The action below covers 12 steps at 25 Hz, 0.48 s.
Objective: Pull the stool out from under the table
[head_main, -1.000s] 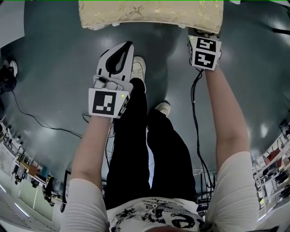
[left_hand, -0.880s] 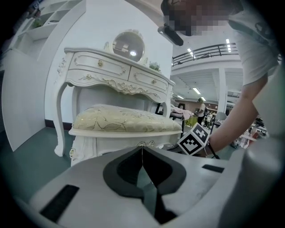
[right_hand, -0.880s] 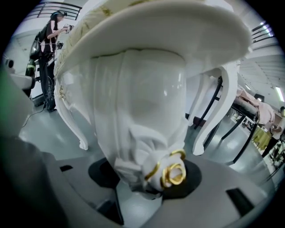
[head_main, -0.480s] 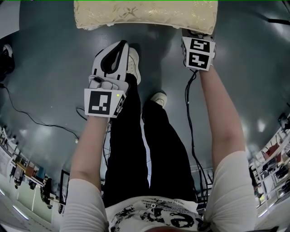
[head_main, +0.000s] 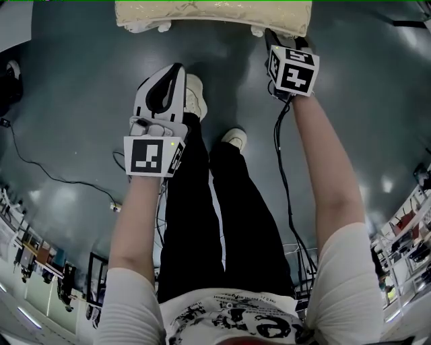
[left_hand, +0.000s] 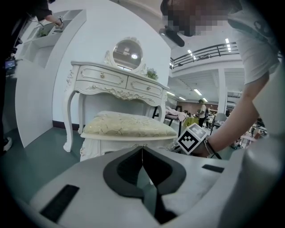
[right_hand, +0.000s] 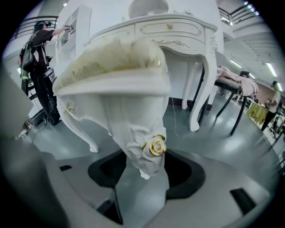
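The stool (head_main: 212, 13), white with a cream patterned cushion, lies along the top edge of the head view. My right gripper (head_main: 274, 35) reaches its right corner. In the right gripper view the stool's white carved leg (right_hand: 136, 111), with a gold rose ornament, stands between the dark pads, and the right gripper (right_hand: 141, 176) is shut on it. My left gripper (head_main: 178, 69) hangs in the air short of the stool, jaws shut with nothing in them. In the left gripper view the stool (left_hand: 129, 125) stands in front of the white dressing table (left_hand: 116, 82).
The person's black trouser legs and white shoes (head_main: 194, 94) stand between the grippers. Cables (head_main: 40, 172) trail over the grey floor at left. A black-legged bench (right_hand: 236, 100) stands right of the dressing table. A person (right_hand: 40, 67) works at shelves far left.
The stool and my right gripper have shifted together toward the top of the head view. The person's feet have stepped. My left gripper stays shut and empty.
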Motion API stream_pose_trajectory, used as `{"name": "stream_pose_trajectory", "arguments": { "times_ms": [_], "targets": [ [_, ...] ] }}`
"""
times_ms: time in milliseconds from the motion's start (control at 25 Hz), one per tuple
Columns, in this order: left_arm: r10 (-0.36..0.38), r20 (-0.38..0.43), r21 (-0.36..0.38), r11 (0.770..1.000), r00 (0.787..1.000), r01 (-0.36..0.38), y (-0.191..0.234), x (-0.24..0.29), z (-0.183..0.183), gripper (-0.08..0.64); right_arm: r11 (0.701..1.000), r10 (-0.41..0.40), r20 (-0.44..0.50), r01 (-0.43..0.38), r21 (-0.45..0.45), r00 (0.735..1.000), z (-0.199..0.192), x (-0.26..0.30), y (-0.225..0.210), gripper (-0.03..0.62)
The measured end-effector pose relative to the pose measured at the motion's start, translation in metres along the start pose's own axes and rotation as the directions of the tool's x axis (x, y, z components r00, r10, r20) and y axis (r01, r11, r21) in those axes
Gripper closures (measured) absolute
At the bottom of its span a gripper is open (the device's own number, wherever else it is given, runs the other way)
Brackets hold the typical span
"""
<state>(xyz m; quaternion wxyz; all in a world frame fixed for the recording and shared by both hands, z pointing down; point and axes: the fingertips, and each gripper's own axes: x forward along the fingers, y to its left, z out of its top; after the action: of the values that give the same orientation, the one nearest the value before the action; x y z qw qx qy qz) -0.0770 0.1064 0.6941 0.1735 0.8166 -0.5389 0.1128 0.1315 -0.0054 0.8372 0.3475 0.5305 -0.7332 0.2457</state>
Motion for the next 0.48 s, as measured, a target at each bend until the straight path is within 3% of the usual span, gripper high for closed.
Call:
{"name": "stream_pose_trajectory", "arguments": {
  "times_ms": [80,200,280,320,480],
  "targets": [
    [0.007,-0.001,-0.014,1.000,1.000,-0.007,-0.008,-0.011,0.008,0.539,1.000,-0.009,-0.015,0.009,0.025,1.000,0.000,-0.022,0.000,0.331],
    [-0.001,-0.009,-0.009,1.000,1.000,0.001,-0.022,-0.024,0.022,0.540,0.999,-0.041,-0.052,0.041,-0.016,0.998,0.000,-0.058,0.003,0.342],
    [-0.007,-0.010,-0.010,1.000,1.000,0.007,-0.027,-0.027,0.034,0.540,0.996,-0.073,-0.034,0.071,-0.055,0.997,0.010,-0.084,0.005,0.502],
    [-0.009,-0.010,-0.014,1.000,1.000,0.009,-0.029,-0.027,0.042,0.538,0.995,-0.079,-0.010,0.078,-0.063,0.997,0.018,-0.096,0.006,0.537],
    [-0.041,-0.029,-0.013,0.999,0.999,0.040,-0.033,-0.029,0.086,0.540,0.999,-0.041,0.040,0.042,-0.003,0.998,0.058,-0.147,0.017,0.569]
  ]
}}
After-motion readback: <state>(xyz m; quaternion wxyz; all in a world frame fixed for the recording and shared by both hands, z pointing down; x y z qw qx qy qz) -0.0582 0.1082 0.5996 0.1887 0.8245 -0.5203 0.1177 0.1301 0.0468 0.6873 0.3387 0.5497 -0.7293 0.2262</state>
